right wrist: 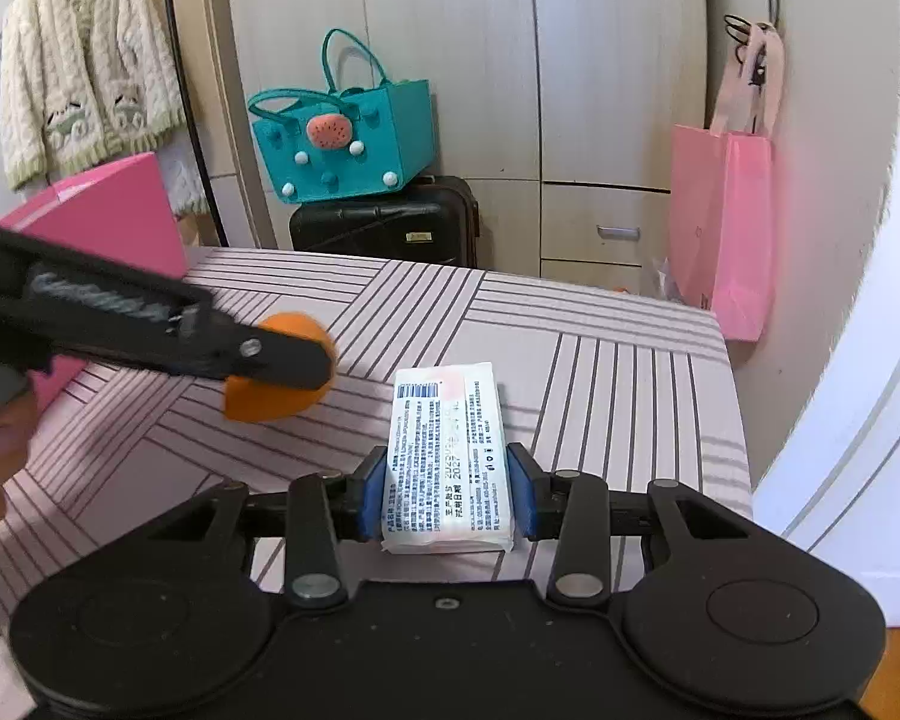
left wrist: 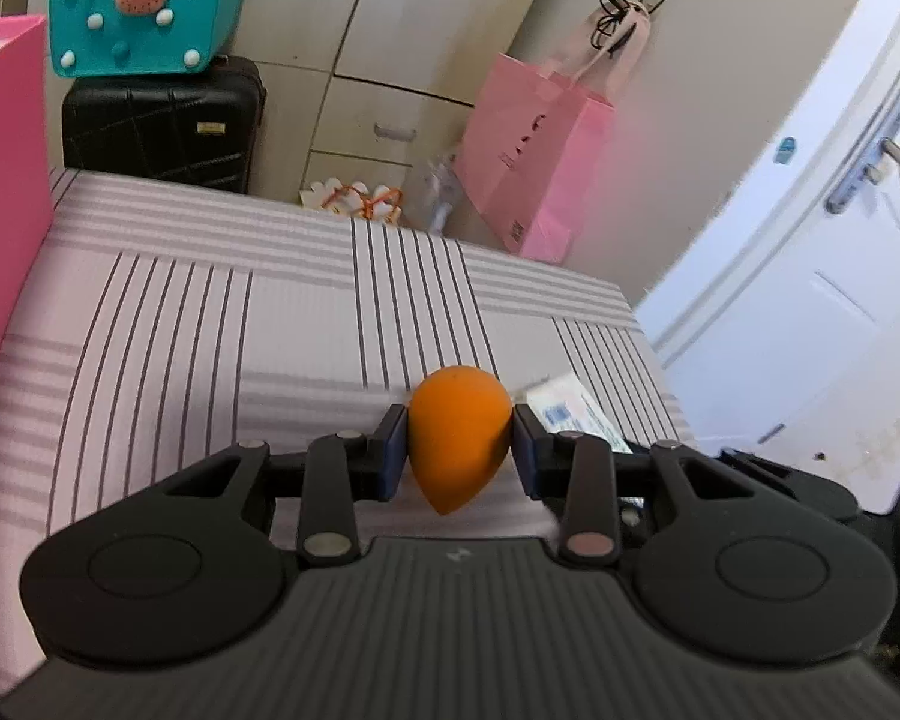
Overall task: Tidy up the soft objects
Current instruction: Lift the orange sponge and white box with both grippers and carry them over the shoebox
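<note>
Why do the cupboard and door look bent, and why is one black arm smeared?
Both wrist views use fisheye lenses, so the door and the cupboard bow toward the picture edges. In the right wrist view the left tongs holding the orange sponge are motion-blurred, while the white packet shows sharp print.

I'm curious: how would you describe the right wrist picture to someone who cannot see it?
The right gripper grips a white tissue pack lying on a striped bed. To its left, the left gripper holds an orange sponge above the bed, near a pink box. Behind stand a teal bag on a black suitcase and a wardrobe.
</note>
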